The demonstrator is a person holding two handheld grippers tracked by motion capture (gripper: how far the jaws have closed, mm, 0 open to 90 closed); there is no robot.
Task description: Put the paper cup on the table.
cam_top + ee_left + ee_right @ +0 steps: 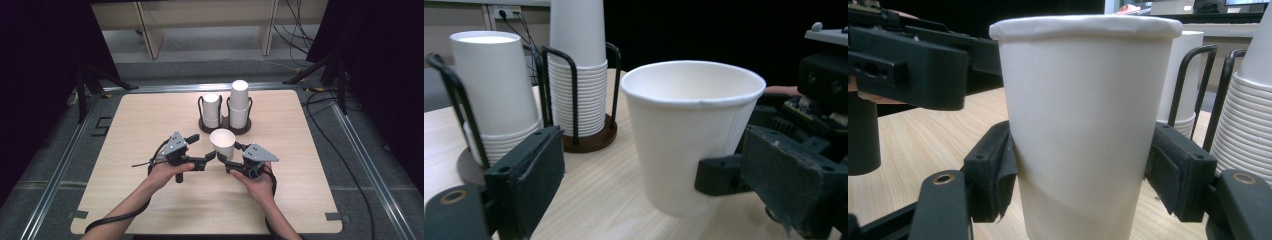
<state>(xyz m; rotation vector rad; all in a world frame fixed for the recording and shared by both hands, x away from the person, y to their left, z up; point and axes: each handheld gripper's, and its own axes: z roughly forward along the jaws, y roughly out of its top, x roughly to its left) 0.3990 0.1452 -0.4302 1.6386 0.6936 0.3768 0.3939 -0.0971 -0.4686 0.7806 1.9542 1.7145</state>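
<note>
A white paper cup (pixel 222 142) stands upright, mouth up, just above the wooden table (pixel 145 120), near its middle. My right gripper (pixel 230 154) is shut on it: in the right gripper view both pads (pixel 993 175) press the cup's (pixel 1083 125) lower sides. My left gripper (pixel 202 148) is open just left of the cup. In the left gripper view the cup (pixel 689 130) sits between its wide jaws (pixel 656 150), and neither pad touches it. One jaw of the right gripper (pixel 719 175) shows against the cup's side there.
Behind the cup, two dark wire holders carry stacks of upside-down white cups: a shorter stack (pixel 211 110) and a taller one (pixel 239 102). Cables trail from both grippers toward the table's front edge. Black curtains and stands flank the table.
</note>
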